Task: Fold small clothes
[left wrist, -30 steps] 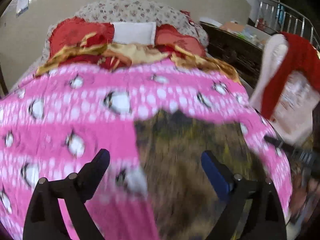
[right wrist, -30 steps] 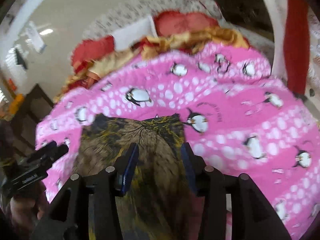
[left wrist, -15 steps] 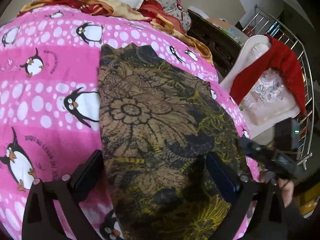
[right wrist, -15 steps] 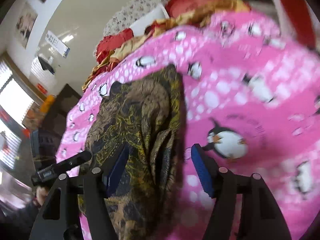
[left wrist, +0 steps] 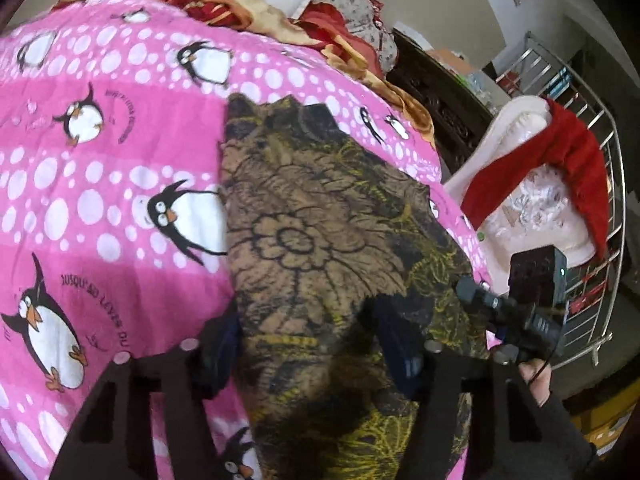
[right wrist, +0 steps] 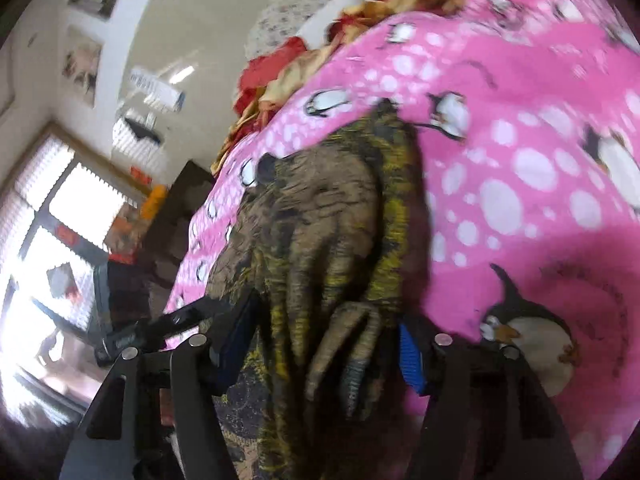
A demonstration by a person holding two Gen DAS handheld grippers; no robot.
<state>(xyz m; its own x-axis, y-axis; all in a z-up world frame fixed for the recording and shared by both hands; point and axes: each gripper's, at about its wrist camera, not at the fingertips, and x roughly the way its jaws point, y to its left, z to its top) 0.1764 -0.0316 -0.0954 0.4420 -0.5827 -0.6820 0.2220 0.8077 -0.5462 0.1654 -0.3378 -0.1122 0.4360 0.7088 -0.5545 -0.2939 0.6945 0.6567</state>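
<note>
A small brown and yellow floral garment (left wrist: 316, 240) lies spread lengthwise on the pink penguin blanket (left wrist: 100, 184). My left gripper (left wrist: 312, 344) is open, its jaws straddling the garment's near left edge, with cloth between the blue pads. In the right wrist view the garment (right wrist: 328, 232) is bunched in folds. My right gripper (right wrist: 328, 340) is open, its jaws on either side of the gathered near right edge. The right gripper also shows at the garment's right side in the left wrist view (left wrist: 516, 316).
Red and gold bedding (left wrist: 224, 4) and a white pillow are piled at the bed's far end. A chair with a red cloth (left wrist: 560, 168) and a metal rail stand to the right of the bed. A dark cabinet (right wrist: 172, 216) stands to the left.
Both grippers have dropped lower and closer onto the garment's near end. The left jaws have narrowed around the cloth. The right side of the garment has bunched up.
</note>
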